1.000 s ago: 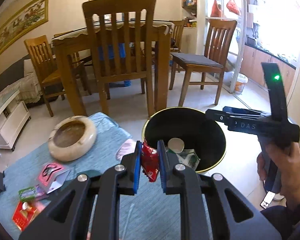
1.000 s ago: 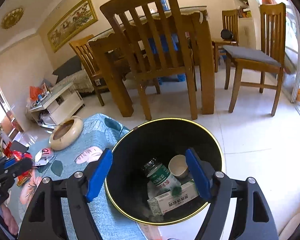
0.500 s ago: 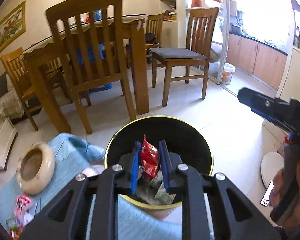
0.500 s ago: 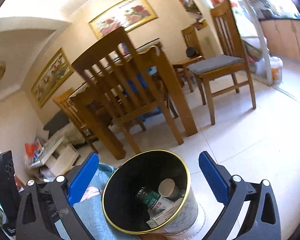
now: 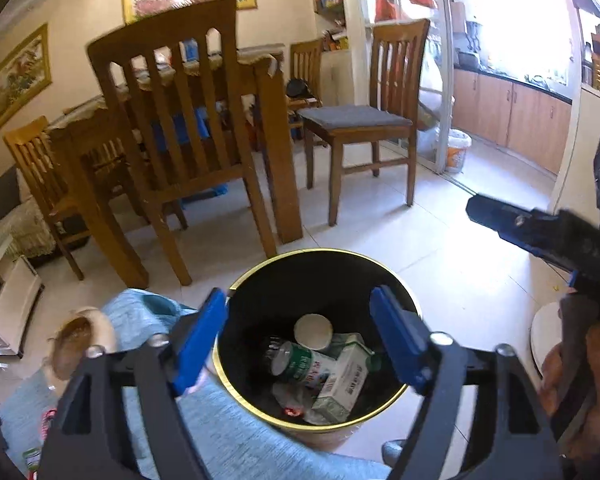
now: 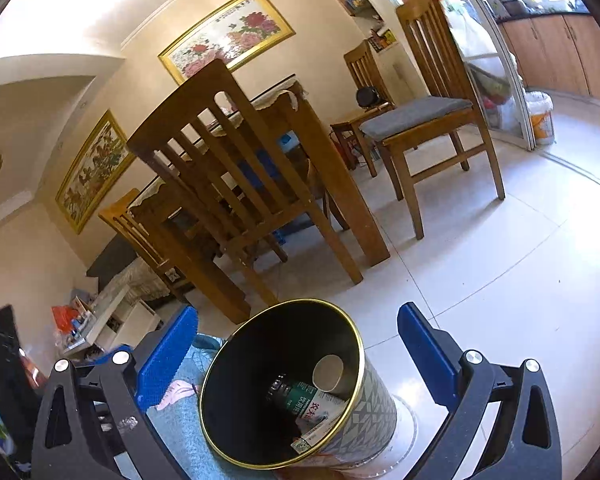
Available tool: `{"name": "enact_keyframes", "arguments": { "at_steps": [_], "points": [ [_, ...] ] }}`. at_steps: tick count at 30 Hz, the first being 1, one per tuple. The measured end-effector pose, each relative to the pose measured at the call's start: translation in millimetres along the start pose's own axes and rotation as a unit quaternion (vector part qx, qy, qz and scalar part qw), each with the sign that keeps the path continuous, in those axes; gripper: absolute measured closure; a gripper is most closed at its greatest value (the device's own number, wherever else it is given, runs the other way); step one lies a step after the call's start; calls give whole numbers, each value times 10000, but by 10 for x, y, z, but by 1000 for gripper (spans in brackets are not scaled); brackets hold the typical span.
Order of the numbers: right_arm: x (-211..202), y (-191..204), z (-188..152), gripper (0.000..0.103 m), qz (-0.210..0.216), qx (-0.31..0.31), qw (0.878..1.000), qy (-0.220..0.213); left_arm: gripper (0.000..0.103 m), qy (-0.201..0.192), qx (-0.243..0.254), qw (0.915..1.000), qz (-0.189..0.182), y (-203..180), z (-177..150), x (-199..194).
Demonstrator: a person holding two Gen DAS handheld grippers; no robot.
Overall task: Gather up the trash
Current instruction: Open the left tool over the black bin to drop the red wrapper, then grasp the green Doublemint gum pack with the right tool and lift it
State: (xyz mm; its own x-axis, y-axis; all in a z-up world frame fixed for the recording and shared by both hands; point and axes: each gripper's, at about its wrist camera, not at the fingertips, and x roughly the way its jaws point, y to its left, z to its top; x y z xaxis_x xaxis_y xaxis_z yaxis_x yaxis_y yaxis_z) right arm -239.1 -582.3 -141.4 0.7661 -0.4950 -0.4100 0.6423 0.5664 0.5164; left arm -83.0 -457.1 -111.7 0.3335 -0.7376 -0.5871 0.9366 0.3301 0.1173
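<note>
The black bin with a gold rim (image 5: 320, 251) stands on the floor by the low table. In it lie a green-labelled bottle (image 5: 300, 364), a white carton (image 5: 344, 376), a white cup (image 5: 313, 328) and a scrap of red wrapper (image 5: 290, 412). My left gripper (image 5: 300, 340) hovers over the bin's mouth; its jaws are opening and nothing is between the blue pads. My right gripper (image 6: 296, 356) stands open and empty, above the bin wall (image 6: 380, 400) and back from it. A hand (image 5: 572, 360) holds it at the right edge of the left wrist view.
The low table's blue cloth (image 5: 228, 440) reaches the bin's left side. On the cloth are a beige ashtray (image 5: 76, 344) and small packets (image 5: 32, 456) at the far left. Wooden chairs (image 5: 180, 120) and a dining table stand behind the bin on the tiled floor (image 5: 440, 260).
The left gripper carried the red wrapper from the table side to over the bin, then opened; the wrapper dropped in. The right gripper opened wider, rolled and drew back from the bin.
</note>
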Motion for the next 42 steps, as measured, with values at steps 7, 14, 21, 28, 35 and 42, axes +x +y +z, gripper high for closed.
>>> {"name": "enact_keyframes", "arguments": {
  "at_steps": [7, 14, 21, 28, 35, 42],
  "points": [
    [172, 346, -177, 4, 8, -389, 9978, 535, 3, 71, -147, 9951, 973, 343, -362, -516],
    [280, 1306, -601, 4, 29, -1491, 9827, 1101, 3, 75, -1244, 9694, 2113, 1143, -658, -1446],
    [266, 2448, -1358, 4, 1164, -2676, 9399, 1773, 3, -87, -1946, 9361, 2928, 1891, -1071, -2315],
    [257, 3430, -2030, 4, 1861, -3695, 8809, 2298, 3, -103, -2626, 9006, 3463, 2588, -1590, -2888],
    [51, 3889, -2410, 4, 1898, -4781, 8333, 2024, 3, 28, -3084, 8756, 3717, 3101, -1972, -3164],
    [574, 3559, -2055, 4, 1457, -3909, 8686, 2676, 3, 100, -3106, 8739, 3738, 3156, -2120, -3161]
  ]
}}
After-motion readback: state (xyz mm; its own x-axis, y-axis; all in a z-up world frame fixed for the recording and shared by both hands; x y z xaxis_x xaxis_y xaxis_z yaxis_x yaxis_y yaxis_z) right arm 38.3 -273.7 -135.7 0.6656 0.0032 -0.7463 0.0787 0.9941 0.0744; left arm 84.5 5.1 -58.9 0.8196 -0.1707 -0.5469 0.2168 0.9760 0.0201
